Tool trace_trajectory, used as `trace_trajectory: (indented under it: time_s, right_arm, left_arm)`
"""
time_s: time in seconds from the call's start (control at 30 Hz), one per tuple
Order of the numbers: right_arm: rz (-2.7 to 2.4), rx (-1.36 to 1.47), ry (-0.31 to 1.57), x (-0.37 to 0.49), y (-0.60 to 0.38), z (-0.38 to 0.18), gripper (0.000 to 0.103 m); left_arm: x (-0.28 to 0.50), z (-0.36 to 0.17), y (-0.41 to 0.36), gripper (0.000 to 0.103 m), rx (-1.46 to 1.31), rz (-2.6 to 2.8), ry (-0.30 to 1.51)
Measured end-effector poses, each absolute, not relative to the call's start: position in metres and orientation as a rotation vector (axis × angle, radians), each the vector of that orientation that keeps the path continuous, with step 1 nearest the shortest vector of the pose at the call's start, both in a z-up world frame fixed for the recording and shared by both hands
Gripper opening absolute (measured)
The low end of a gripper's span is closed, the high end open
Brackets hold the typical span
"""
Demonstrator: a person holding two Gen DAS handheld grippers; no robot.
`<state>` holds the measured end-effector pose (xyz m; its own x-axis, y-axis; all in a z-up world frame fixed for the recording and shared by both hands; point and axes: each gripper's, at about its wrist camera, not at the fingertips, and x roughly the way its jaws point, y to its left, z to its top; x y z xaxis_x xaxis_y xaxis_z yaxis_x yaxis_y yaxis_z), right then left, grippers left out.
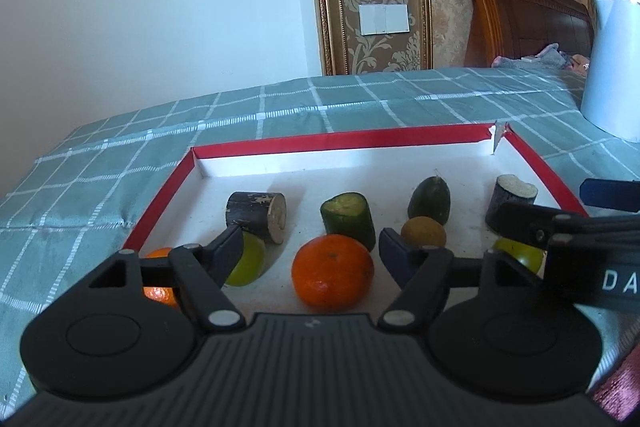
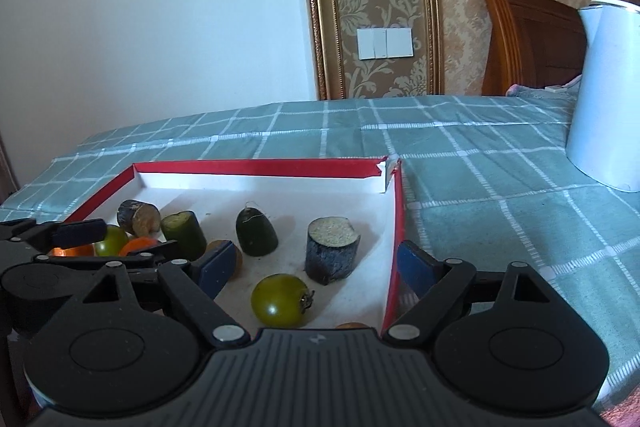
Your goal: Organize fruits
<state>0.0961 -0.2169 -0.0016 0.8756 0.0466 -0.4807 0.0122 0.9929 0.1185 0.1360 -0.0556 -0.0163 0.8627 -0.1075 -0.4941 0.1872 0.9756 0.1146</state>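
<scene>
Hovering over red-rimmed tray [image 1: 160, 211] on checked green cloth [image 1: 360, 95]: left gripper [image 1: 310, 247], jaws spread, large orange [image 1: 332, 271] lying loose between them, pads not touching. Right gripper [image 2: 316, 263] likewise agape, straddling tray's right wall, green tomato [image 2: 280, 301] below, unheld. Farther back: cucumber pieces, dark eggplant chunks. White kettle [image 2: 604, 95] well apart.

You get soft daylight with a cool blue cast in both views. It falls from the far side: the tray [image 1: 352, 139] wall throws a shadow on its white floor, and the orange [image 1: 332, 271] shades toward you. The kettle [image 2: 608, 87] looks washed out, near glare. Fisheye bends the wall and bed edges, and dark vignetting fills the corners. Focus holds mid-frame.
</scene>
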Motion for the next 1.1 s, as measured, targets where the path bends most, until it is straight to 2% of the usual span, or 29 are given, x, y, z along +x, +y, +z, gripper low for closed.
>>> trace_trajectory:
  time_s: [0.03,0.07,0.37,0.5,0.57,0.7,1.1]
  right_arm:
    - [0.018,0.121,0.504,0.096,-0.217,-0.001,0.088]
    - [0.015,0.120,0.503,0.096,-0.217,-0.002,0.088]
    - [0.000,0.134,0.482,0.095,-0.221,-0.001,0.089]
    - [-0.029,0.162,0.435,0.089,-0.228,0.004,0.090]
    - [-0.039,0.173,0.436,0.090,-0.231,0.004,0.095]
    - [-0.041,0.157,0.462,0.093,-0.229,0.001,0.095]
    - [-0.028,0.060,0.445,0.054,-0.199,0.003,0.095]
  left_arm:
    - [0.136,-0.017,-0.056,0.081,0.167,-0.153,0.508]
    - [0.136,-0.018,-0.057,0.083,0.172,-0.142,0.510]
    - [0.125,-0.015,-0.048,0.087,0.145,-0.119,0.508]
    - [0.113,-0.010,-0.042,0.094,0.117,-0.100,0.488]
    - [0.105,-0.006,-0.040,0.097,0.113,-0.091,0.473]
    - [0.084,0.001,-0.040,0.103,0.124,-0.054,0.448]
    - [0.026,0.026,-0.018,0.103,0.022,0.028,0.428]
